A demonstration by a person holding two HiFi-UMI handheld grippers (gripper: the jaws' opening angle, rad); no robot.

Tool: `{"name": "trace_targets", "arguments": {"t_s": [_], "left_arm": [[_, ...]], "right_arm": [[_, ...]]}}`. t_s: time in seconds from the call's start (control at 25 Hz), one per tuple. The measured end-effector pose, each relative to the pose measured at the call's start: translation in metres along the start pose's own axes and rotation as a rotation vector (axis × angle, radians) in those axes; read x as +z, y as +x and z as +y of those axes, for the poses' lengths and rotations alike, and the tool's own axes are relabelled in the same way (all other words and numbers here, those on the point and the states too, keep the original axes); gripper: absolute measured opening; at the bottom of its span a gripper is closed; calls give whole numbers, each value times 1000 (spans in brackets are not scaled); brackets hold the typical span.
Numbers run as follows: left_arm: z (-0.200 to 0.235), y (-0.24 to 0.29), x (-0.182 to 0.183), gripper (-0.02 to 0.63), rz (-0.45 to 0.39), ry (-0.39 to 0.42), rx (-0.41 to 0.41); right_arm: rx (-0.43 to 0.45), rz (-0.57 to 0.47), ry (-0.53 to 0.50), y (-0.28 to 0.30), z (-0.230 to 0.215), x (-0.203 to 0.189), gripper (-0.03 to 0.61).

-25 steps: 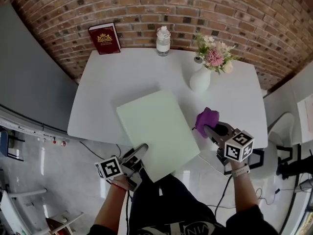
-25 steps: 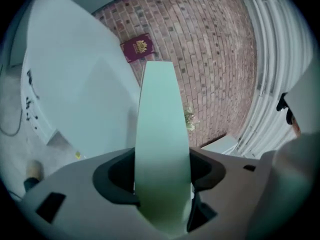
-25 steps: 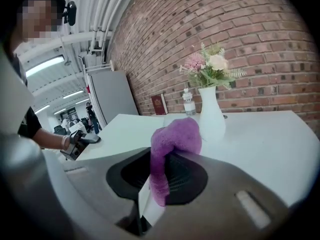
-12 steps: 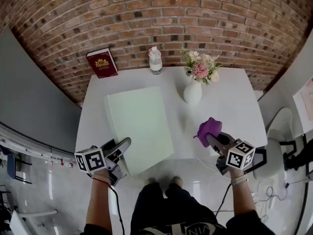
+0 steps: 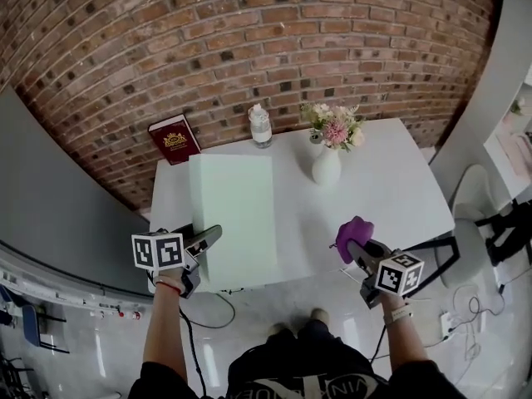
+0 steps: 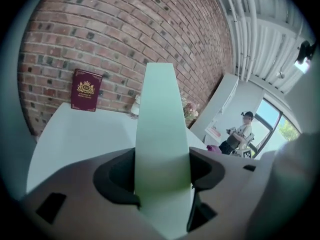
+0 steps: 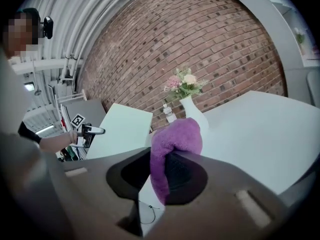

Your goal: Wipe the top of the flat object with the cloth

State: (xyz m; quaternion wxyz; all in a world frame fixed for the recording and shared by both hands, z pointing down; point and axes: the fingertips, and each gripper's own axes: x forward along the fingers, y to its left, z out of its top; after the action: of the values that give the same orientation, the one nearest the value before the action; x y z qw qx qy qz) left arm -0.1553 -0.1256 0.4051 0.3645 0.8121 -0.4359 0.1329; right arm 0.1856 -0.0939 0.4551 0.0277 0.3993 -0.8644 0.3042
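A pale green flat board [image 5: 233,210] lies lengthwise over the left part of the white table [image 5: 378,191]. My left gripper [image 5: 208,239] is shut on its near-left corner. In the left gripper view the board [image 6: 160,114] runs away edge-on between the two jaws of that gripper [image 6: 162,170]. My right gripper [image 5: 359,249] hovers at the table's front right edge, shut on a purple cloth [image 5: 353,231]. The cloth [image 7: 175,139] bulges out of the right gripper [image 7: 167,173], apart from the board [image 7: 122,129].
A red book [image 5: 175,140] leans on the brick wall at the table's back left. A water bottle [image 5: 260,126] and a white vase of flowers [image 5: 327,163] stand along the back. A chair [image 5: 475,199] is to the right of the table.
My left gripper has swung left and up with the board, which has turned from diagonal over the front edge to lengthwise at the table's left. The right gripper kept the cloth and shifted slightly.
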Motion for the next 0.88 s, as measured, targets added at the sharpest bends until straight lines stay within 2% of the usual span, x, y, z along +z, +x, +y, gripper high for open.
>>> {"name": "trace_targets", "arguments": {"t_s": [0.2, 0.32, 0.48, 0.56, 0.64, 0.8, 0.88], "left_arm": [[7, 6, 29, 273, 85, 190, 53], [0, 13, 42, 273, 121, 369, 130], [-20, 28, 37, 273, 180, 630, 235], [-36, 37, 33, 273, 193, 782, 270], [-49, 50, 15, 273, 247, 977, 308], [-63, 85, -50, 273, 402, 1365, 334], [-68, 96, -73, 274, 396, 1489, 351]], "right_arm": [[11, -27, 44, 2, 28, -15, 58], [8, -13, 47, -3, 35, -25, 58], [-13, -15, 59, -13, 35, -31, 58], [-29, -20, 65, -17, 34, -32, 58], [-39, -25, 76, -20, 33, -35, 58], [-49, -21, 93, -26, 36, -44, 58], [-53, -12, 96, -29, 37, -49, 58]]}}
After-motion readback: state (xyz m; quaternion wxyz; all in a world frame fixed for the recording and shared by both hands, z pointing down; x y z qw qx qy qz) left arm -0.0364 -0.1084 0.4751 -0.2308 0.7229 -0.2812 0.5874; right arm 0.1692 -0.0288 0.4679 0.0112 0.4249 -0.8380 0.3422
